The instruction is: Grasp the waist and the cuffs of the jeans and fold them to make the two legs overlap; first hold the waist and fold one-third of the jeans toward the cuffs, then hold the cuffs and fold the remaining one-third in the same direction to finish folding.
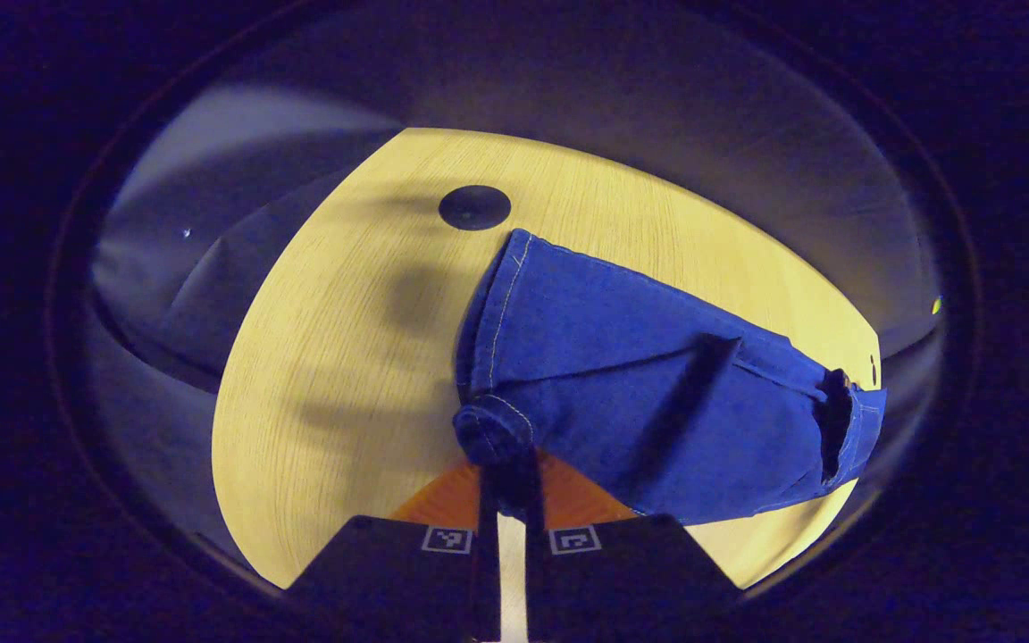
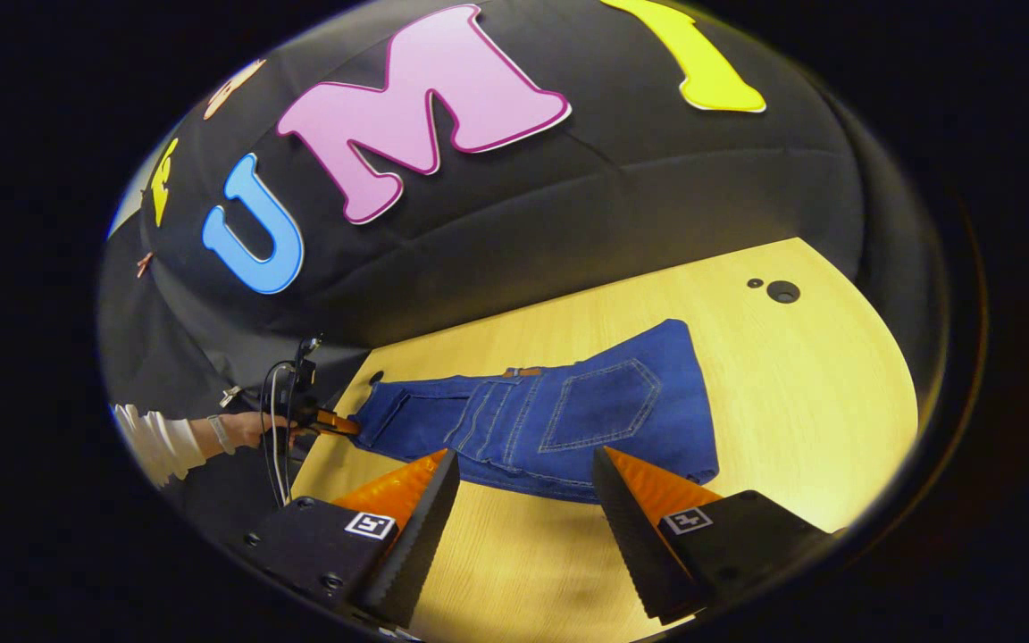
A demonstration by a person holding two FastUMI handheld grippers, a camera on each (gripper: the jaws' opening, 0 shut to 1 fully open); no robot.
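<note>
The blue jeans [image 1: 639, 393] lie folded on the wooden table [image 1: 345, 357], and their stitched cuff hem [image 1: 492, 348] faces me. In the left gripper view my left gripper [image 1: 510, 487] is shut on a bunched corner of that cuff. From the right gripper view, the jeans [image 2: 568, 415] show a back pocket uppermost. The left gripper [image 2: 336, 421] pinches their left end, held by a hand [image 2: 251, 430] in a white sleeve. My right gripper [image 2: 523, 505] hovers open just in front of the jeans' near edge, with nothing between its fingers.
A round black hole [image 1: 474, 207] is set in the table beyond the cuff; the same hole [image 2: 782, 291] appears at the far right corner in the right gripper view. The booth's black cloth wall [image 2: 568, 205] rises behind the table. Cables [image 2: 275, 420] hang by the hand.
</note>
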